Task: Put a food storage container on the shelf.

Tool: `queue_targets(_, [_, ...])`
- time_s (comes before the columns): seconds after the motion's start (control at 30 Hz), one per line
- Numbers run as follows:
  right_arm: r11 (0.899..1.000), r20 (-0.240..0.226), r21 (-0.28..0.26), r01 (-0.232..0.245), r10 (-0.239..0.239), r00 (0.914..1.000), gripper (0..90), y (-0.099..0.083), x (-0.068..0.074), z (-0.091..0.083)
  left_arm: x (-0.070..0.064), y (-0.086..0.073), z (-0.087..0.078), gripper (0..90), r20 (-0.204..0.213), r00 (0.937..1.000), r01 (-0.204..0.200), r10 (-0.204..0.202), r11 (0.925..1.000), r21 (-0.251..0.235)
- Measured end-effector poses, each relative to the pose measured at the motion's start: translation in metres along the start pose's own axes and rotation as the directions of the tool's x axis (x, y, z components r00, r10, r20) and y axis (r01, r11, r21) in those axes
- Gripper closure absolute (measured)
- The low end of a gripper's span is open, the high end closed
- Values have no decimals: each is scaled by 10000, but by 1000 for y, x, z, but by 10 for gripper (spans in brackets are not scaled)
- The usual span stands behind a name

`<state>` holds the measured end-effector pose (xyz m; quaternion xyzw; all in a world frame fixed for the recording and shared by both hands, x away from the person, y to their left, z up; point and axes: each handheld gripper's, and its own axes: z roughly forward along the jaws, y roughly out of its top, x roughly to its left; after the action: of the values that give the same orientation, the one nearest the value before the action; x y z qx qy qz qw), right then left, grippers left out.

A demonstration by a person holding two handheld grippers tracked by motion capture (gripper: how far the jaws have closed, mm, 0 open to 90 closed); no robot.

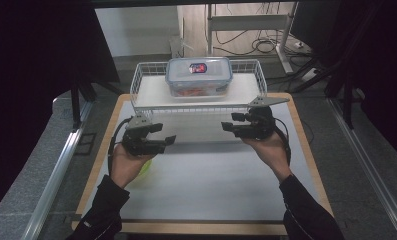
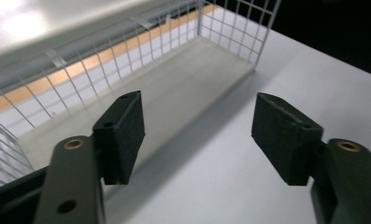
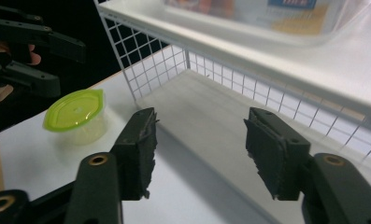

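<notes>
1. A small clear cup with a yellow-green lid [image 3: 75,115] stands upright on the white table [image 1: 211,180], at its left side, near the left end of the wire shelf rack [image 1: 198,100]. In the high view it peeks out as a green edge [image 1: 147,167] just under the person's left hand.
2. The left gripper [image 1: 158,136] hovers above the table right over the cup, jaws spread apart with nothing between them. In the left gripper view its black pads [image 2: 122,135] frame the open space under the rack.
3. The right gripper [image 1: 231,123] hovers at the right, in front of the rack, well apart from the cup. Its jaws stand wide open and empty; its pads [image 3: 272,154] look worn and ragged at the edges.
4. The two grippers point toward each other across the middle of the table.
5. On the rack's white top shelf at the far side rests a clear lidded food container [image 1: 199,75] with a blue-rimmed lid, a red and blue label, and orange contents inside.
</notes>
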<state>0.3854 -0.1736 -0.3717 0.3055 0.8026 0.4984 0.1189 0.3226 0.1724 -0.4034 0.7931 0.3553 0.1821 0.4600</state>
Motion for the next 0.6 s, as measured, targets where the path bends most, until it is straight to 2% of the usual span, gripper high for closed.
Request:
queue_targets(0.1, [9996,58,213,158,-160,9999,364,-14,4,-1,-10,-12,2,267,109,9997,-228,228,9997,-16])
queue_targets(0.27, [9985,116,412,350,-355,9993,334,-27,7,-2,-20,-23,3,226,187,9992,-355,356,9994,-44])
queue_targets(0.37, [9980,186,431,458,-466,9987,295,-36,9,-4,-27,-31,5,203,393,9976,-570,564,9983,144])
queue_targets(0.43, [9971,219,474,587,-598,9980,268,-40,10,-5,-31,-37,7,190,389,9969,-702,690,9971,305])
queue_targets(0.5, [9961,259,489,728,-741,9969,231,-48,12,-8,-35,-43,8,162,420,9964,-752,737,9965,356])
queue_targets(0.6, [9965,255,504,671,-684,9973,199,-58,13,-11,-42,-57,9,122,420,9965,-738,716,9958,534])
